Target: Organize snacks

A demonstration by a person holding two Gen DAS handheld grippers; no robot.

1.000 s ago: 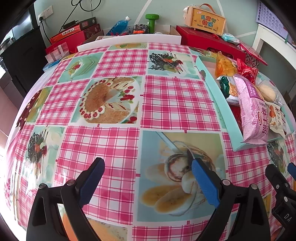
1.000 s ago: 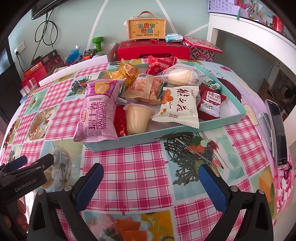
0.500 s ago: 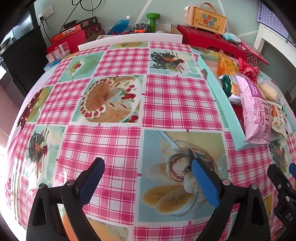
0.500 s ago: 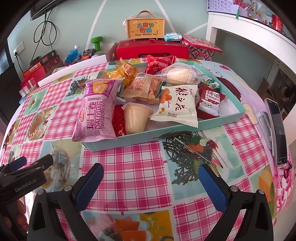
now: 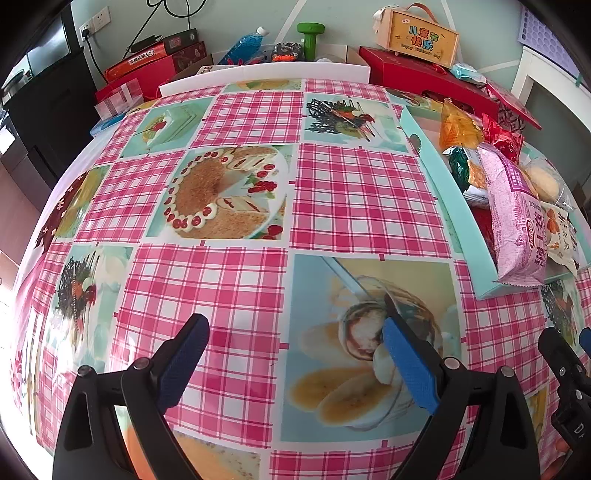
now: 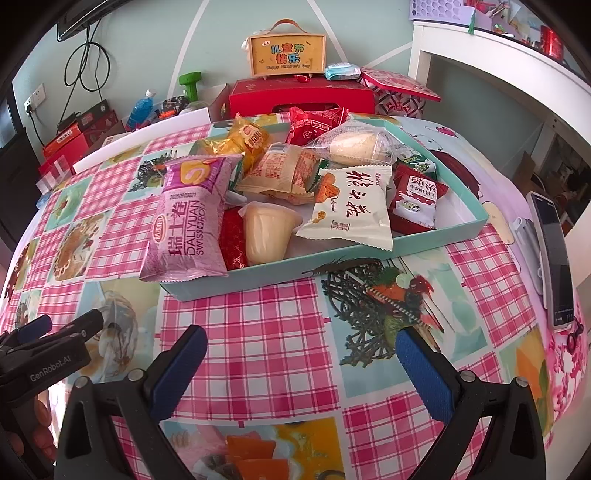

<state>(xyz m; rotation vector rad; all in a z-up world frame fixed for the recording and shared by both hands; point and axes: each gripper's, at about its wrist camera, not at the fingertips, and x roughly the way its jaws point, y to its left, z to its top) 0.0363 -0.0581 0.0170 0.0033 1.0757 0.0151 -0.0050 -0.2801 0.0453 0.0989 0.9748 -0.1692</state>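
Note:
A teal tray point(image 6: 332, 263) on the pink checked tablecloth holds several snacks: a purple Swiss roll bag point(image 6: 188, 218), a pudding cup point(image 6: 264, 232), a white packet point(image 6: 351, 210), a red packet point(image 6: 415, 201), a clear-wrapped bun point(image 6: 354, 146), a yellow packet point(image 6: 247, 142). My right gripper point(image 6: 301, 363) is open and empty, over the cloth in front of the tray. My left gripper point(image 5: 295, 356) is open and empty over bare cloth, left of the tray point(image 5: 448, 192). It also shows in the right wrist view point(image 6: 48, 345).
A phone point(image 6: 554, 254) lies at the table's right edge. Behind the table stand red gift boxes point(image 6: 299, 94), an orange gift case point(image 6: 288, 51), a green dumbbell point(image 5: 310, 35) and a blue bottle point(image 5: 243, 46). A white shelf point(image 6: 498, 66) stands at the right.
The left wrist view has shifted slightly, so the tray sits a little further right. Both grippers stay open; the snacks have not moved.

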